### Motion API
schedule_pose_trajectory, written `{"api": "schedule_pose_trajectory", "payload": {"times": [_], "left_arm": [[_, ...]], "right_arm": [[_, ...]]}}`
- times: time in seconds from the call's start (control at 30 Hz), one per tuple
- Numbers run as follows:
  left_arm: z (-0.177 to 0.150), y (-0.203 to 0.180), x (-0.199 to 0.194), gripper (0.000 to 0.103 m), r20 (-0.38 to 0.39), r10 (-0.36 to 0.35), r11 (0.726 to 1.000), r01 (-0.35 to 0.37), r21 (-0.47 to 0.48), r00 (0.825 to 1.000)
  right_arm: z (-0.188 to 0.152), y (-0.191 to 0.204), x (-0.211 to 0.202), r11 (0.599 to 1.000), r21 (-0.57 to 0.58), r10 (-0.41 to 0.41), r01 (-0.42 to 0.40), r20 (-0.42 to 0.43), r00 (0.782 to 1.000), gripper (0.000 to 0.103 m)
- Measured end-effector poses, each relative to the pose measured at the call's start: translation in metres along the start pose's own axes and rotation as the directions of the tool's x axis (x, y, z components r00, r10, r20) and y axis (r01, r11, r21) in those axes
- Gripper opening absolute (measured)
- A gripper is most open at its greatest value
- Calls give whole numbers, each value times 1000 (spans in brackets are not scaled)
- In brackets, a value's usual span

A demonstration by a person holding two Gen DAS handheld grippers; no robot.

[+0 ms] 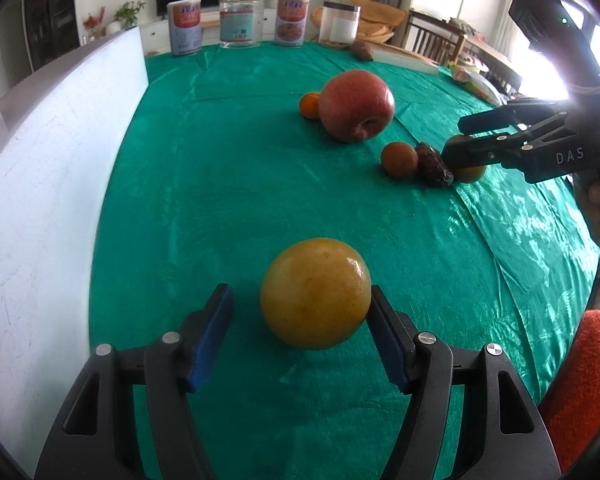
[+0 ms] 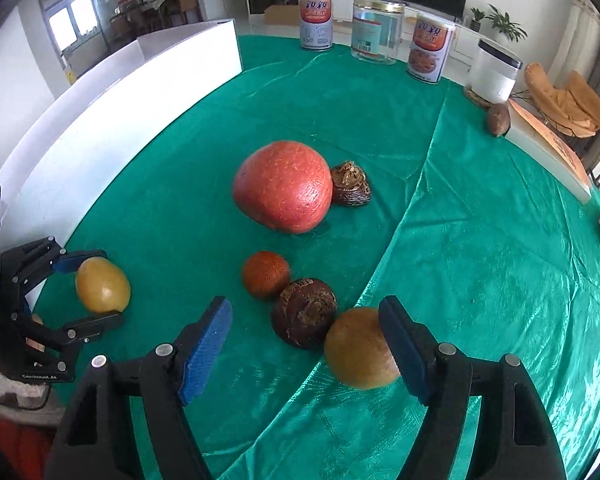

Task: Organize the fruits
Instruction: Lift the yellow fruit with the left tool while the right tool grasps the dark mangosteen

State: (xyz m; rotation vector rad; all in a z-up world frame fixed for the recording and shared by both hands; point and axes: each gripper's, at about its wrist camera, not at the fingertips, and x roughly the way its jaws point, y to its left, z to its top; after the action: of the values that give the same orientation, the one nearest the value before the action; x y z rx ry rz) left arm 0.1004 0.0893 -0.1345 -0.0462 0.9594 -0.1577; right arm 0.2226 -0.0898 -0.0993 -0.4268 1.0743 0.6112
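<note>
Left gripper (image 1: pixel 302 312) apart around orange (image 1: pixel 315 294); right gripper (image 2: pixel 306 338) apart, one pad touching yellow fruit (image 2: pixel 358 348) on counter (image 2: pixel 480 260).

Green tablecloth (image 2: pixel 340 92), speckled red apple (image 2: pixel 283 192), yellow-orange fruit (image 1: pixel 315 293) — blue gripper pads (image 1: pixel 216 336).

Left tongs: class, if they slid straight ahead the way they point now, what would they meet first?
The yellow orange. It already sits between the open left tongs, against the right-hand pad with a gap at the other, so their inner throat would probably reach it first; depth is hard to judge.
</note>
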Motion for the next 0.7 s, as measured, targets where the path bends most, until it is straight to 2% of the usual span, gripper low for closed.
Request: {"api": "schedule_pose_trajectory", "payload": {"times": [0.07, 0.23, 0.37, 0.57, 0.7], "left_arm": [[0, 0, -1, 69, 2, -2, 1000, 2, 0, 1000], [1, 1, -1, 69, 7, -12, 1000, 12, -10, 1000], [1, 1, -1, 69, 7, -15, 1000, 15, -11, 1000], [2, 0, -1, 73, 4, -7, 1000, 7, -12, 1000], [3, 2, -4, 73, 1, -12, 1000, 12, -18, 1000]], "right_arm": [[-2, -5, 0, 1000, -12, -22, 22, -37, 999, 76], [-20, -23, -10, 999, 47, -22, 25, -71, 997, 76], [-28, -29, -16, 996, 76, -32, 37, -65, 997, 76], [-21, -25, -14, 997, 43, -58, 61, -67, 996, 76], [-6, -13, -13, 999, -8, 33, -34, -37, 999, 76]]}}
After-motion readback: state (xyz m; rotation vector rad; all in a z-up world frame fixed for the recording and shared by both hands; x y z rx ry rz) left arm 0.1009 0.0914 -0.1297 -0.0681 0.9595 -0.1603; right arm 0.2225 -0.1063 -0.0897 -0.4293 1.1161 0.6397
